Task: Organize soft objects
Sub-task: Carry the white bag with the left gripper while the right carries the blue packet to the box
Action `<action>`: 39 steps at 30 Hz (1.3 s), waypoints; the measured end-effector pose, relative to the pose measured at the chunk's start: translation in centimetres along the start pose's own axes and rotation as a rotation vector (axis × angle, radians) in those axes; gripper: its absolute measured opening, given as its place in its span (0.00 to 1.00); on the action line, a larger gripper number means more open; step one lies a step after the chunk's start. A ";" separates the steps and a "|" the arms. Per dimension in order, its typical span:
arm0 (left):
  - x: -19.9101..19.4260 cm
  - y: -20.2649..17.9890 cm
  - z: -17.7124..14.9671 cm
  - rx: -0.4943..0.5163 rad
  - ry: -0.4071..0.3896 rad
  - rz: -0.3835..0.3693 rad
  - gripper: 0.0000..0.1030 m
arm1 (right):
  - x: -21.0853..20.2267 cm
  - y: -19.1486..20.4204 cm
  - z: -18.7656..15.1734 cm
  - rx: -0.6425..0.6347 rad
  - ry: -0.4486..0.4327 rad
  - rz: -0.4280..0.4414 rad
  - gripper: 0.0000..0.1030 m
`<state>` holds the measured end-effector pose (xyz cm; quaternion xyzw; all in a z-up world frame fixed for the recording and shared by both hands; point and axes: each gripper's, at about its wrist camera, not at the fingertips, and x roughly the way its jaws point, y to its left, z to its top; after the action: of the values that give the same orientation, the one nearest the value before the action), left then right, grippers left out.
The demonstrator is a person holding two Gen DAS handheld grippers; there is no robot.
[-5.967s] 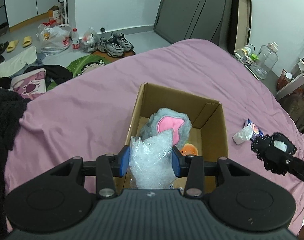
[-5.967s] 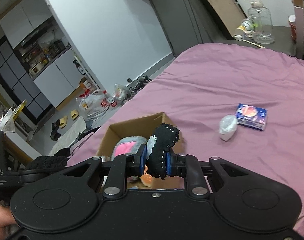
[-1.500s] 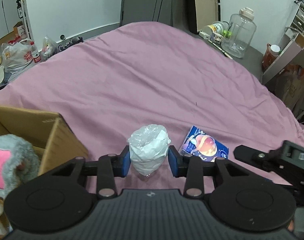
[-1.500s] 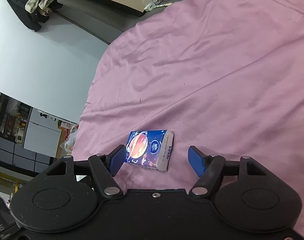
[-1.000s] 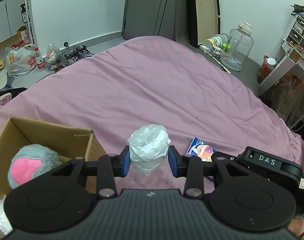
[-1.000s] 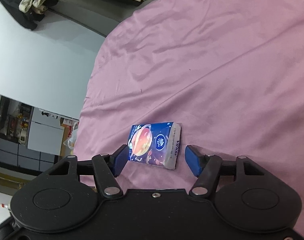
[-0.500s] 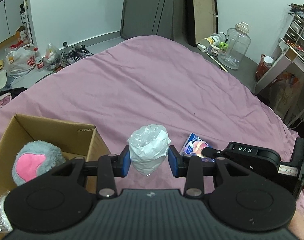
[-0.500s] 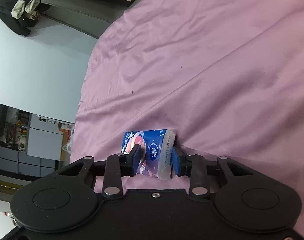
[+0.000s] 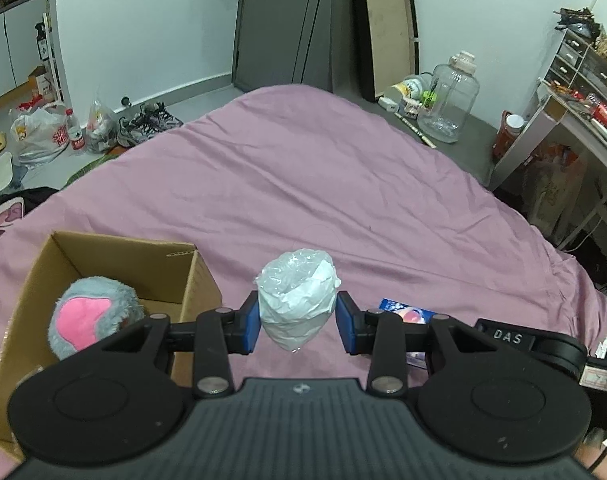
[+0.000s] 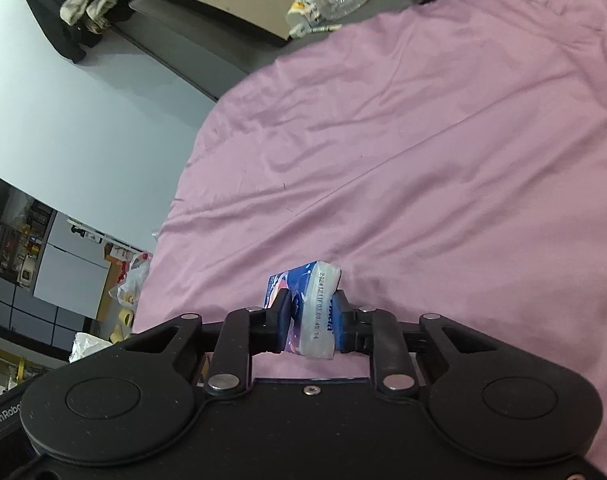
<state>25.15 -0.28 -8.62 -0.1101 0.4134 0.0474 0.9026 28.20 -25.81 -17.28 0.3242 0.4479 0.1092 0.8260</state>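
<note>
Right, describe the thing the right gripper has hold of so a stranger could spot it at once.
Look at the wide pink bedsheet, then at the near edge where the right hand-held gripper is closing on a small packet. It is a flat blue plastic-wrapped tissue pack with a printed date code along its pale edge, unlike the crumpled white plastic bundle in the left hand-held gripper.

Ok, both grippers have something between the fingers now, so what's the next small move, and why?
Probably carry the left gripper with its white crinkled plastic-wrapped bundle over the open brown cardboard box beside it. The bundle is pinched clear of the pink bedsheet, and the box already holds a grey and pink plush toy. The right gripper is closing on the blue tissue pack, so it can follow.
</note>
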 end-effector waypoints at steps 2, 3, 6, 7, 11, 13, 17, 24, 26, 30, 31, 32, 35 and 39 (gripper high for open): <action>-0.8 0.1 -0.2 0.001 0.000 -0.003 0.37 | -0.9 0.1 -0.6 0.007 -0.012 0.003 0.20; -1.2 0.2 -0.2 0.002 -0.001 -0.005 0.37 | -1.4 0.2 -1.0 0.006 -0.018 0.003 0.20; -2.2 0.6 -0.4 0.006 -0.003 -0.004 0.37 | -2.5 0.6 -1.7 -0.005 -0.038 0.007 0.20; -2.6 0.7 -0.5 0.007 -0.004 -0.005 0.37 | -2.9 0.8 -1.8 -0.006 -0.045 0.013 0.20; -3.8 1.3 -1.0 0.013 -0.002 -0.008 0.37 | -4.7 1.2 -2.5 -0.019 -0.085 0.026 0.20; -4.6 1.7 -1.2 0.015 -0.003 -0.007 0.37 | -5.3 1.2 -3.0 -0.019 -0.095 0.030 0.20; -5.9 2.6 -1.6 0.014 -0.008 -0.006 0.37 | -6.7 1.3 -4.2 -0.027 -0.108 0.032 0.20; -7.3 3.9 -2.5 -0.004 -0.014 -0.003 0.37 | -8.5 2.4 -5.5 -0.060 -0.140 0.052 0.20; -7.6 4.3 -2.7 -0.008 -0.015 -0.003 0.37 | -8.8 2.8 -5.9 -0.069 -0.143 0.059 0.20; -8.2 5.1 -3.1 -0.013 -0.015 0.000 0.37 | -9.1 3.9 -6.7 -0.099 -0.147 0.071 0.20; -8.4 5.4 -3.2 -0.014 -0.016 0.002 0.37 | -9.1 4.3 -6.8 -0.108 -0.147 0.078 0.20; -8.5 5.5 -3.2 -0.014 -0.017 0.003 0.37 | -9.2 4.5 -6.9 -0.116 -0.148 0.084 0.20; -8.9 6.3 -3.3 -0.022 -0.021 0.007 0.37 | -9.1 5.5 -7.3 -0.140 -0.145 0.098 0.20; -9.1 7.6 -3.4 -0.037 -0.018 0.018 0.37 | -8.9 6.5 -7.8 -0.167 -0.136 0.109 0.20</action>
<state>15.34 6.31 -5.11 -0.1227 0.4053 0.0643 0.9036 17.47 -21.65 -10.26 0.2848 0.3616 0.1688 0.8716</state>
